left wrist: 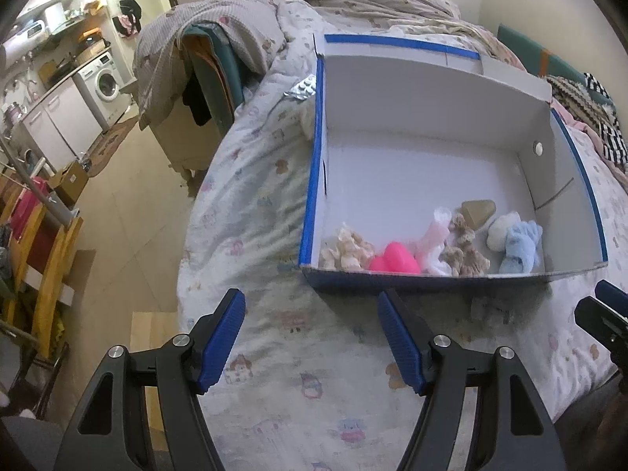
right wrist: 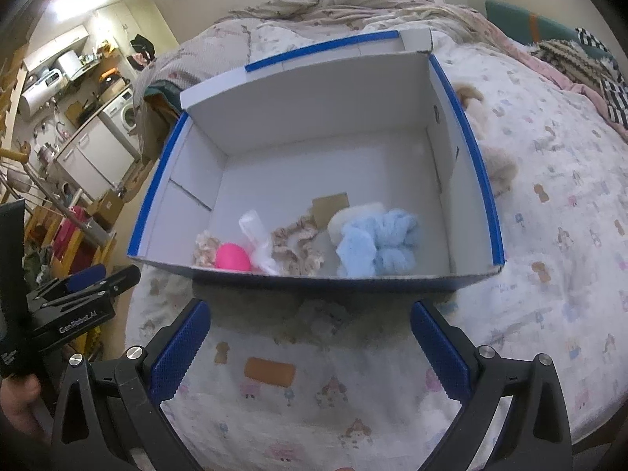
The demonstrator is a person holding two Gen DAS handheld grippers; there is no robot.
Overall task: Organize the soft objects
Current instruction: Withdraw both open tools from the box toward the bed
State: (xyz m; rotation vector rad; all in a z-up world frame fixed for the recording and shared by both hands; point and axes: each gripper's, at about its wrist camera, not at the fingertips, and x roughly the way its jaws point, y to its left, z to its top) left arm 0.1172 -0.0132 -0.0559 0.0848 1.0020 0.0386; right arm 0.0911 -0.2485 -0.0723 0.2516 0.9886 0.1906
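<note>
A white box [right wrist: 306, 149] is showing blue-taped rims; inside are lying a hot-pink ball [right wrist: 232, 258] and a pale blue plush [right wrist: 376, 249]; the bed quilt [right wrist: 549, 235] is showing cartoon prints.

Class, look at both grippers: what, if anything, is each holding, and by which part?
Nothing is held: the left gripper and right gripper are open and empty.
</note>
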